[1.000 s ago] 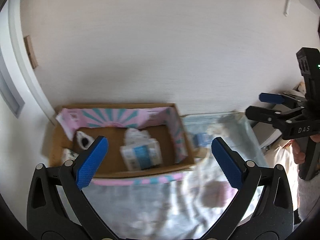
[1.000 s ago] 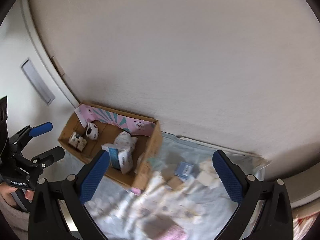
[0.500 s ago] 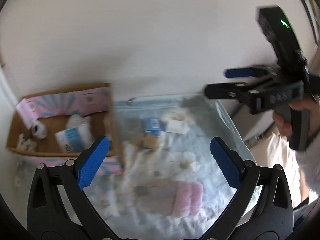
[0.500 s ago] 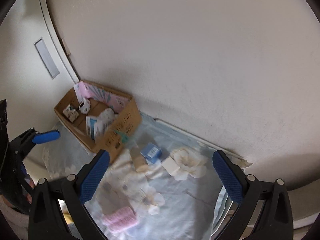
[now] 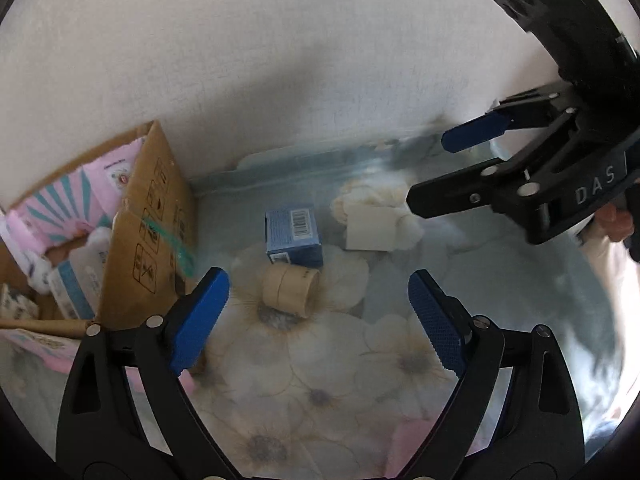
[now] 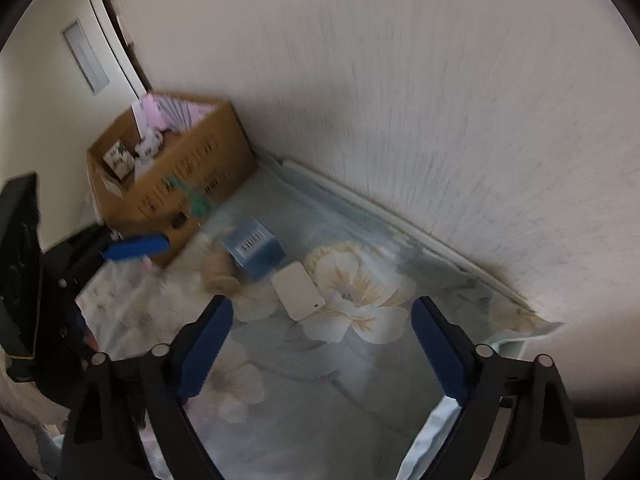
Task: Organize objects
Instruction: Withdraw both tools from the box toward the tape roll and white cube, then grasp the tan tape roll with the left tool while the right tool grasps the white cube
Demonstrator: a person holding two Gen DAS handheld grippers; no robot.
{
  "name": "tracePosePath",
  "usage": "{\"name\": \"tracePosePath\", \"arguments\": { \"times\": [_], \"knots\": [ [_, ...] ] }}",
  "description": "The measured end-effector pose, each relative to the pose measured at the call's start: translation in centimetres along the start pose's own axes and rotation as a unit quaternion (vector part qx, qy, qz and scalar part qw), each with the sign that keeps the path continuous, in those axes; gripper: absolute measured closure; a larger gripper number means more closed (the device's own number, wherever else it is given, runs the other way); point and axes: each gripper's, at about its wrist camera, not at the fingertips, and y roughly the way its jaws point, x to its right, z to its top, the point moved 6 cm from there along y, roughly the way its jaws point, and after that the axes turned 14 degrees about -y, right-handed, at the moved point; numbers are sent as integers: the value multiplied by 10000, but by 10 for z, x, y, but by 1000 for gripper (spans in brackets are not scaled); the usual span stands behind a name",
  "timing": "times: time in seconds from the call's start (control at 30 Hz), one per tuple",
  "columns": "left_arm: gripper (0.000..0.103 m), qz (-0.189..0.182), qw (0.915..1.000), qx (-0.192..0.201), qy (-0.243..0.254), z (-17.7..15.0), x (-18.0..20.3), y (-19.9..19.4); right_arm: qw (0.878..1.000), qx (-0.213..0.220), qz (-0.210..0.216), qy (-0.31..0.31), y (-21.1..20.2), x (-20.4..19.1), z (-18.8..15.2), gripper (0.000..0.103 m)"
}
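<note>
A tan cardboard tube [image 5: 290, 290] lies on its side on a flowered blue cloth [image 5: 320, 360], with a blue barcode box [image 5: 293, 236] behind it and a white flat box [image 5: 370, 227] to the right. My left gripper [image 5: 318, 320] is open and empty, just in front of the tube. My right gripper [image 6: 320, 344] is open and empty, hovering in front of the white box [image 6: 299, 290]; the blue box [image 6: 254, 247] and tube [image 6: 218, 274] lie left of it. The right gripper also shows in the left wrist view [image 5: 472, 160].
A cardboard box [image 5: 148, 224] with pink lining holds a blue-white pack, a small cup and other items at the left against the wall; it also shows in the right wrist view [image 6: 176, 184]. A pink thing [image 5: 408, 436] lies near the cloth's front. A white wall stands behind.
Both grippers have swung from the cardboard box toward the loose items and dropped closer to the cloth. The tube, blue box and white box now sit much nearer in both views.
</note>
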Motion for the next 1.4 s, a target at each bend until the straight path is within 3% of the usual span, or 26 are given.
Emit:
{"name": "tracePosePath", "arguments": {
  "times": [0.17,0.33,0.4,0.67,0.97,1.03,1.2,1.3,1.4],
  "knots": [
    [14,92,9996,-226,114,-11,13,11,9996,-96,162,-214,21,1,-5,28],
    [15,236,9984,-302,-416,-9,0,30,9990,-88,244,-361,25,4,-5,28],
    [19,229,9974,-345,-590,-8,-8,38,9986,-81,292,-429,26,5,-4,28],
    [24,175,9964,-357,-742,-11,-14,48,9942,-195,476,-946,39,-3,-7,35],
    [40,111,9946,-287,-990,-9,-29,52,9910,-278,637,-1143,59,-8,-6,43],
    [52,140,9944,-262,-1018,-9,-33,51,9906,-272,679,-1156,62,-11,-4,46],
    [67,160,9946,-250,-993,-10,-39,47,9886,-353,708,-1281,65,-16,-3,55],
    [67,118,9949,-261,-969,-12,-41,45,9885,-394,742,-1261,67,-16,0,68],
    [67,59,9947,-288,-986,-12,-44,45,9882,-404,736,-1281,68,-17,1,73]
  ]
}}
